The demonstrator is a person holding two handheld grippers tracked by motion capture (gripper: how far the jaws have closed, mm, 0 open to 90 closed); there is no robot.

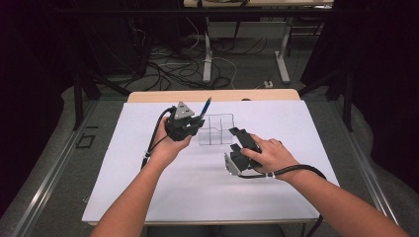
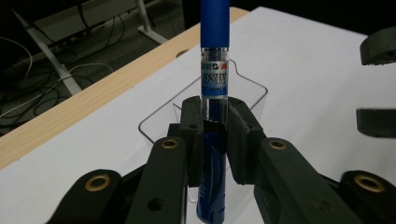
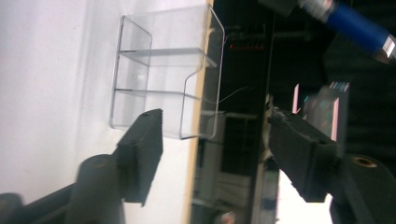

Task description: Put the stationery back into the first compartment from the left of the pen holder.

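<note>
Black jaws of the left gripper [image 2: 215,135] are clamped on a blue pen [image 2: 215,84]. Pen body: opaque blue upper section, clear barrel with a printed blue label, blue lower section below the clamp point. It stands roughly upright between the jaws, held above the white table surface [image 1: 148,187], just beside the left edge of a clear plastic organizer [image 1: 216,129]. Organizer: transparent walls, internal dividers, a cut-out front lip; it sits on the white surface near the wooden table edge [image 1: 212,95]. Right gripper [image 3: 215,158] has its jaws spread wide and empty, just beside the organizer's right side.
</note>
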